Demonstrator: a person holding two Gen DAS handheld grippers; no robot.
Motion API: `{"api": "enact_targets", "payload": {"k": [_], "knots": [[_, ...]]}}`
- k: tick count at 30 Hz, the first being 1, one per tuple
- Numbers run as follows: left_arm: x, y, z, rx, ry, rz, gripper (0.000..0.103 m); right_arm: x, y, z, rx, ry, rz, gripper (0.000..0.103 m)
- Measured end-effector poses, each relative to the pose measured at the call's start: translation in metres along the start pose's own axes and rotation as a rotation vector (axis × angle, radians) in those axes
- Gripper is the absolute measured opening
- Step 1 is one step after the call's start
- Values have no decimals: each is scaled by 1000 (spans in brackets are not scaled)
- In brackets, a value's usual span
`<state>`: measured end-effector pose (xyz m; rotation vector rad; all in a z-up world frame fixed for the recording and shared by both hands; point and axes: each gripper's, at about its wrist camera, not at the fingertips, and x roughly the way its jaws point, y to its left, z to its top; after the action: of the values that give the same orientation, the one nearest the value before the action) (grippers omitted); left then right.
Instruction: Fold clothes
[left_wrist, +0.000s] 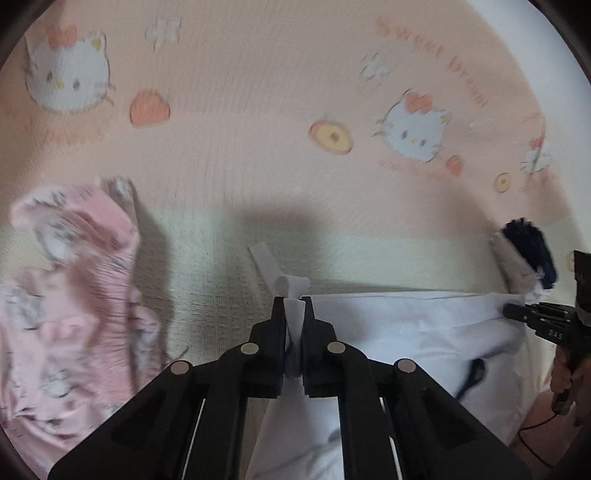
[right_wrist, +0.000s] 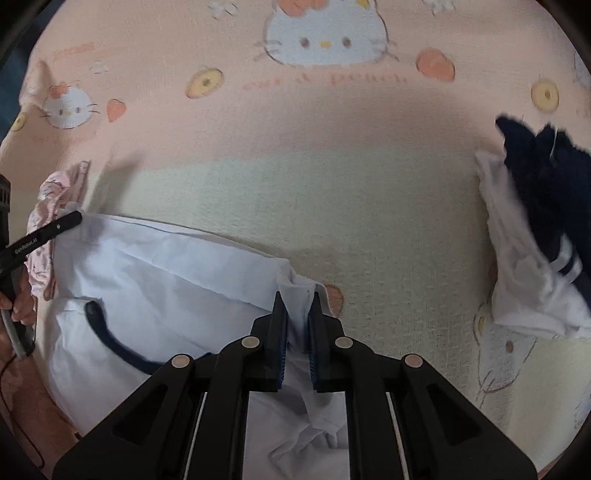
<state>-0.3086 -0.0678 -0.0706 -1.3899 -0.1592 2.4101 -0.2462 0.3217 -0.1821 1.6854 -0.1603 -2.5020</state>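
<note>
The white garment (left_wrist: 406, 332) lies spread on a bed covered by a peach and pale yellow sheet (left_wrist: 258, 147) printed with cartoon cat faces. Its upper edge runs straight between the two claws.

Left claw (left_wrist: 294, 306): its fingers are drawn nearly together and pinch a bunched corner of the white garment, a small tuft of cloth standing up beyond the tips. In the right wrist view this claw (right_wrist: 75, 218) appears at the garment's far left corner, though the grip itself cannot be made out from there.

Right claw (right_wrist: 297, 301): the fingers stand a narrow gap apart with a fold of the white garment (right_wrist: 166, 280) pressed between the blue pads (right_wrist: 282, 350). In the left wrist view the same claw (left_wrist: 511, 310) meets the garment's right corner.

A dark curved band (right_wrist: 110, 339), probably a neckline trim, shows on the garment.

A crumpled pink patterned garment (left_wrist: 74, 295) lies to the left, beside the white one. A bundle of white and navy clothing (right_wrist: 535, 229) lies to the right, apart from it.
</note>
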Motion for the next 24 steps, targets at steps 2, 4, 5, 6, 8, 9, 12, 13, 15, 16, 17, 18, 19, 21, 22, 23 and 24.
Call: {"api": "enact_targets", "payload": {"k": [2, 4, 5, 6, 8, 9, 12, 13, 15, 16, 17, 18, 19, 21, 22, 23, 24], "knots": [[-26, -8, -3, 35, -20, -3, 7, -22, 6, -5, -8, -39, 20, 8], [-54, -17, -12, 73, -42, -2, 7, -50, 12, -14, -16, -77, 44, 8], [-69, -21, -20, 88, -51, -2, 7, -64, 14, -22, -15, -88, 60, 8], [-84, -24, -31, 95, -58, -4, 7, -77, 17, -32, -10, -98, 71, 8], [-107, -27, -55, 92, -63, -7, 7, -97, 18, -57, 16, -118, 86, 8], [-117, -28, -69, 88, -63, -8, 7, -104, 18, -72, 33, -125, 92, 8], [-130, -26, -114, 90, -16, 3, 7, -119, 13, -118, 98, -128, 108, 8], [-127, -25, -127, 91, 16, 3, 8, -118, 9, -131, 130, -113, 118, 8], [-110, -17, -156, 68, 131, 32, 11, -100, -1, -159, 198, -27, 121, 9], [-100, -13, -165, 60, 183, 68, 17, -85, -4, -171, 223, 43, 106, 10], [-94, -9, -169, 45, 219, 87, 21, -71, -4, -181, 226, 106, 79, 11], [-89, -5, -171, 29, 244, 102, 29, -60, -4, -190, 234, 156, 52, 16], [-95, -1, -169, 2, 222, 97, 30, -50, -5, -198, 249, 202, 28, 19], [-125, 6, -157, -70, 77, 23, 31, -60, -1, -199, 245, 163, -3, 23], [-138, 10, -154, -103, 17, -19, 37, -68, 1, -198, 240, 131, -18, 27], [-151, 15, -148, -145, -50, -77, 39, -80, 3, -195, 229, 85, -36, 33], [-157, 18, -143, -170, -89, -117, 41, -93, 7, -191, 216, 33, -56, 35]]}}
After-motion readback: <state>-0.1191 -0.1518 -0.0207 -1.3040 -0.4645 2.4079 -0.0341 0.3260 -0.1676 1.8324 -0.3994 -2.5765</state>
